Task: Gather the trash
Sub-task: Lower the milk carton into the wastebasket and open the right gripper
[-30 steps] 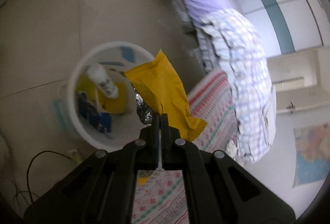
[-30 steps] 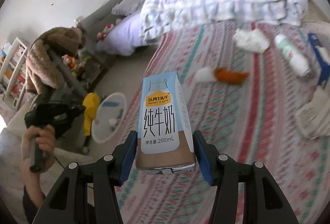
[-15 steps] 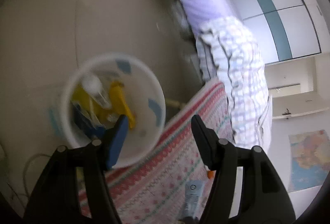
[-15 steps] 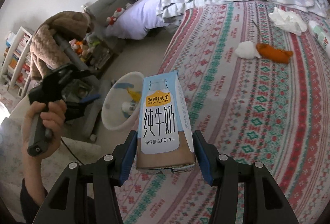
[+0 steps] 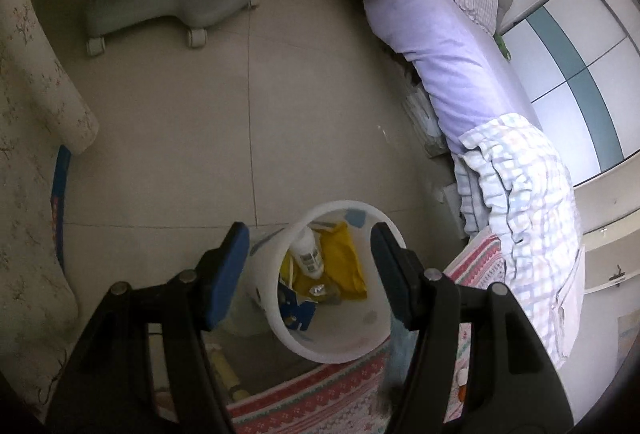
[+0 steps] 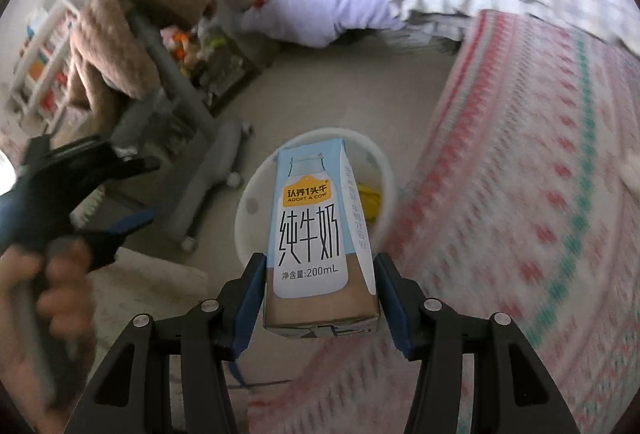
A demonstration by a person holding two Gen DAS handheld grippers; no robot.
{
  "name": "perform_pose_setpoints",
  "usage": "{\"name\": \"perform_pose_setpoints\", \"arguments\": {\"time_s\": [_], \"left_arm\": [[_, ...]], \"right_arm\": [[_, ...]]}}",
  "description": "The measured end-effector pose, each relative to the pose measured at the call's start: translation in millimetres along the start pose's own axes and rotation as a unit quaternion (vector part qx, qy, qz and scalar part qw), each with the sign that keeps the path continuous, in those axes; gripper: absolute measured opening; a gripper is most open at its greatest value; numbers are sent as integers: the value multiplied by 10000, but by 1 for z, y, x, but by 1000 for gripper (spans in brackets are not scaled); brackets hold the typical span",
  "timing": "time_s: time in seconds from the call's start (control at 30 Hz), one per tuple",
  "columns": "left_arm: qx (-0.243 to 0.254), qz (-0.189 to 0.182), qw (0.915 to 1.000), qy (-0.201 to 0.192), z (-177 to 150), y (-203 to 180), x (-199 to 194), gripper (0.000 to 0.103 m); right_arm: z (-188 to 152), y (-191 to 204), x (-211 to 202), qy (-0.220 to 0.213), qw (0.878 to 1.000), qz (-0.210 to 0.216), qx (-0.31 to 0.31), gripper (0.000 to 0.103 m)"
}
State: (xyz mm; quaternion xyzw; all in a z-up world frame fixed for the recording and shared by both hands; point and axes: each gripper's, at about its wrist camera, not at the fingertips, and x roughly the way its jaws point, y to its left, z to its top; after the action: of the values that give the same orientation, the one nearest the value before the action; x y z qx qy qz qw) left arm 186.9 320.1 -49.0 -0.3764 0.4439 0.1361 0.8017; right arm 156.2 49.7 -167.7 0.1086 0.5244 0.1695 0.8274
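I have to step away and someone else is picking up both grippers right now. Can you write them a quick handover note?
Left gripper: open, empty, above the white bin.
Right gripper: shut on the milk carton, upright, with the bin right behind it.
Bin stands on the floor beside the bed.
Done: yellow wrapper, a small white bottle and blue packaging are in the bin.
Left: drop the carton in, then check the bed for more trash; most of it is out of view.
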Motion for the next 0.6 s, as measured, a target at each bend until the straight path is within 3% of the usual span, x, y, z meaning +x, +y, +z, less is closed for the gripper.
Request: {"name": "perform_pose_setpoints", "arguments": {"time_s": [0.07, 0.17, 0.23, 0.4, 0.6], "left_arm": [[-32, -21, 10000, 51, 2, 0, 2, 63], [-27, -64, 9999, 76, 1, -3, 3, 63], [21, -91, 9999, 100, 1, -7, 4, 63], [84, -141, 9998, 136, -2, -13, 3, 63], [262, -192, 9994, 136, -8, -23, 1, 63]], "right_arm": [[18, 13, 16, 15, 9999, -95, -136, 58], [29, 20, 37, 121, 9992, -316, -204, 76], [27, 20, 49, 250, 9975, -584, -296, 76], [8, 7, 45, 249, 9983, -492, -187, 76], [5, -14, 0, -34, 9990, -449, -10, 76]]}}
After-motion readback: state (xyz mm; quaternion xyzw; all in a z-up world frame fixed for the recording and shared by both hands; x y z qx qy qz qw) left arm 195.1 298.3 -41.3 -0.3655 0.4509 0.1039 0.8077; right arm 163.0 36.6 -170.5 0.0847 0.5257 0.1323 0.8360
